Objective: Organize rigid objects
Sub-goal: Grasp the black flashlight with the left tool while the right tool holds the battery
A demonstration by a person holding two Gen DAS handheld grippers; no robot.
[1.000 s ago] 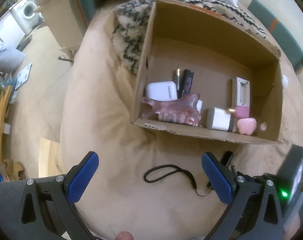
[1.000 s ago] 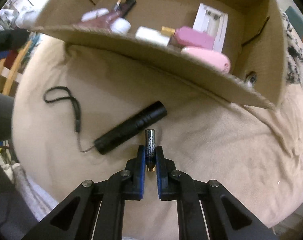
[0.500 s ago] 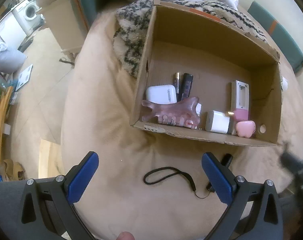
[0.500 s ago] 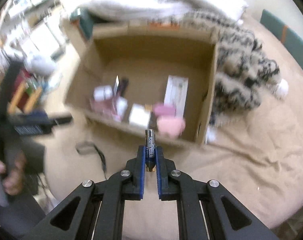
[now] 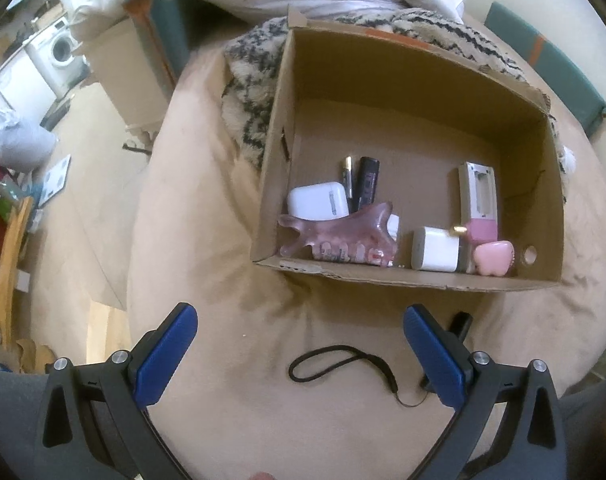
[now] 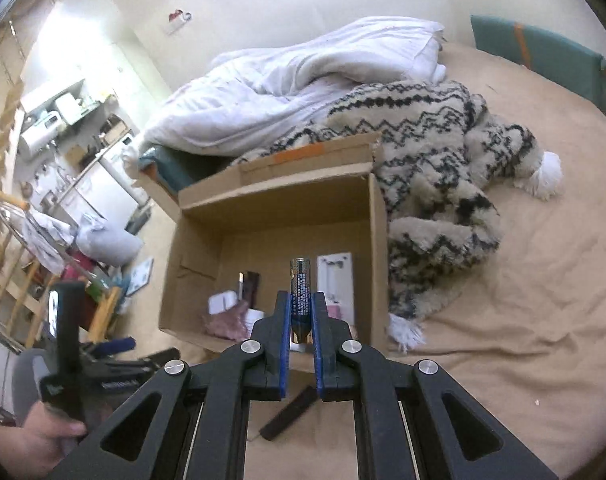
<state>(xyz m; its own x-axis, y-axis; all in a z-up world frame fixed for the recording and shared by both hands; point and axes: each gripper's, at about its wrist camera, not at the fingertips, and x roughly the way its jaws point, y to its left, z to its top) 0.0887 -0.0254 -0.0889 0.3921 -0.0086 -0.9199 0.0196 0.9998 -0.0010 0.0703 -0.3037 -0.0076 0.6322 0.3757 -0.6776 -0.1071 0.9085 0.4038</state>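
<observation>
Left side first: the left gripper (image 5: 299, 356) hangs over the tan bedcover (image 5: 207, 264) with its blue pads spread wide and nothing between them. Just ahead of its jaws lies a black wrist strap (image 5: 339, 362), and the black flashlight (image 5: 459, 326) it belongs to peeks out beside the right-hand pad, mostly hidden behind it. In the right wrist view that flashlight lies below and behind the right jaws, its long axis slanting across the cover.

Beyond the left jaws stands the open cardboard box (image 5: 407, 276). Along its near wall, from left to right, sit a white earbud case (image 5: 318, 200), a translucent pink comb-like tool (image 5: 339, 234), a white charger block (image 5: 437, 249), a pink bottle (image 5: 482, 229) and a pink heart-shaped piece (image 5: 494, 259).

The right gripper (image 6: 301, 320) is clenched on an AA battery (image 6: 300, 280), gripped low on its body so that the top half juts out past the fingertips. The battery's long axis runs along the fingers, pointing forward and down toward the box. The box floor lies straight ahead of and below these jaws, with its near wall under the fingertips.

The coming move looks like a drop into the box, so the right hand matters here: it needs to carry forward past the near wall before letting go, or the battery may roll back onto the cover. The left hand is the nearer one for the flashlight.
</observation>
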